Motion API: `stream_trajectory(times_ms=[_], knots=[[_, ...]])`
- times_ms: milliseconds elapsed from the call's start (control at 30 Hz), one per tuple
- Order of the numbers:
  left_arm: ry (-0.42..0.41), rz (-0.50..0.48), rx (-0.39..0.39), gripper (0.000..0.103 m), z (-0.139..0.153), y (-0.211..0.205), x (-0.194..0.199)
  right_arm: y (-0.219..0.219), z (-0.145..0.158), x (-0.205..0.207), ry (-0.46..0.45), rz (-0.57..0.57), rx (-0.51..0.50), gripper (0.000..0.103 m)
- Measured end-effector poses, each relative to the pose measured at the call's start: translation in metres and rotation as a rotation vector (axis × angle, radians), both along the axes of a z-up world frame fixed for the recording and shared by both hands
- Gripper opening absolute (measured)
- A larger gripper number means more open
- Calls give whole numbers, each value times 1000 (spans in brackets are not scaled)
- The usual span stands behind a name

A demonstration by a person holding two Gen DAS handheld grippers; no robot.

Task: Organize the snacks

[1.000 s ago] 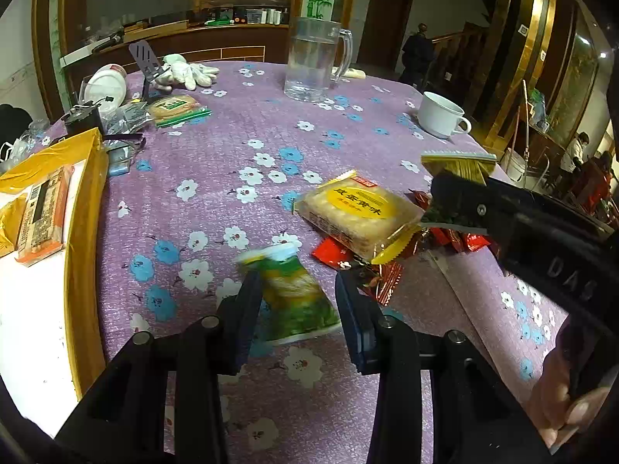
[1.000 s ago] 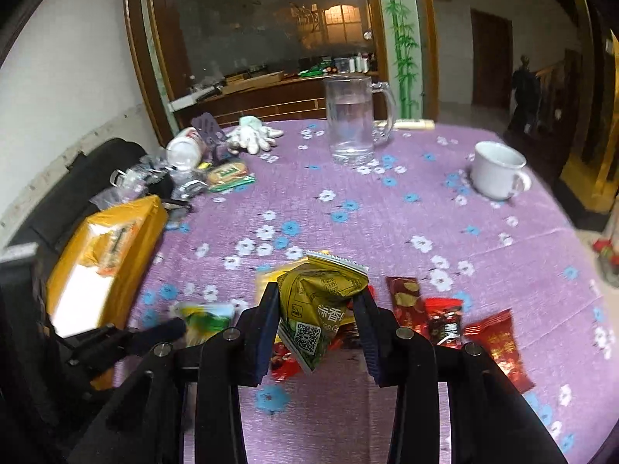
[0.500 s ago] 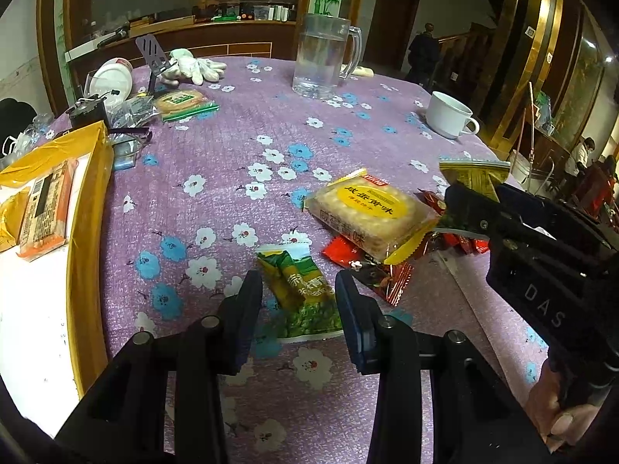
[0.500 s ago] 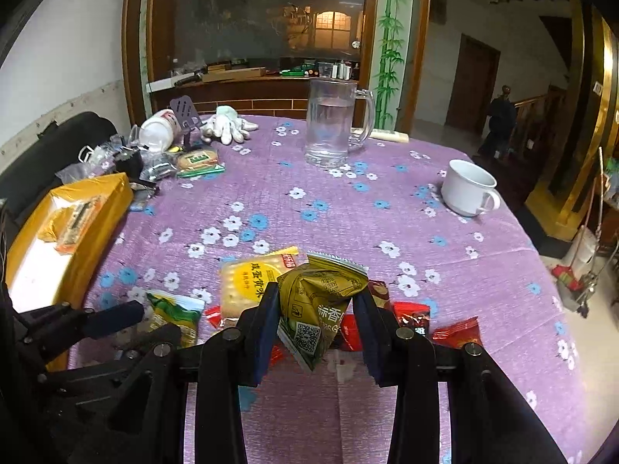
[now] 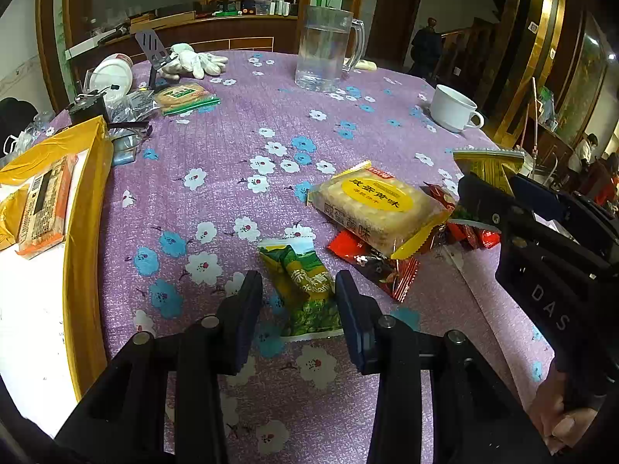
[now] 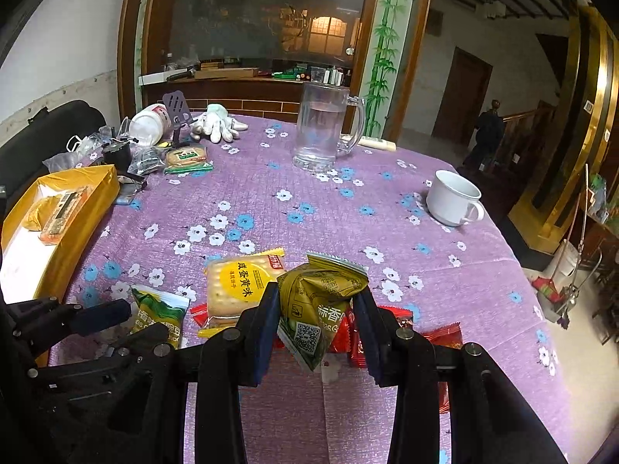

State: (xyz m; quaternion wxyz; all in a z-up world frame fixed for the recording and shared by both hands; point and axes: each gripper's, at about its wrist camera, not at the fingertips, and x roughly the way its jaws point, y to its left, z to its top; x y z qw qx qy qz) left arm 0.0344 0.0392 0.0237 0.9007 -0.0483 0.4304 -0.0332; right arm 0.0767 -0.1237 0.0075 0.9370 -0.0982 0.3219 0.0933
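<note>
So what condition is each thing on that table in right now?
Right gripper: shut on olive snack packet, lifted.
Left gripper: open, astride green snack packet lying flat.
Glass mug: upright, part-filled.
White cup: upright.
Yellow box: open.

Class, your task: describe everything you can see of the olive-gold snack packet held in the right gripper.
The olive-gold snack packet is a small, puffy foil-look pouch with a crimped, serrated top seal, white printed characters and a QR code near its lower corner. It looks crumpled and tilted, one corner hanging down. The right gripper has its two dark pads pressed against the packet's sides, holding it clear of the purple flowered tablecloth. Behind and below it lie red wrappers. The left wrist view shows only its top edge.
</note>
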Motion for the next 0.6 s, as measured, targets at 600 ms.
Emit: stream_trajectory(times_ms=[600], knots=[[21, -24, 73, 48, -7, -11, 2, 2, 1, -2, -23, -1, -30, 40]])
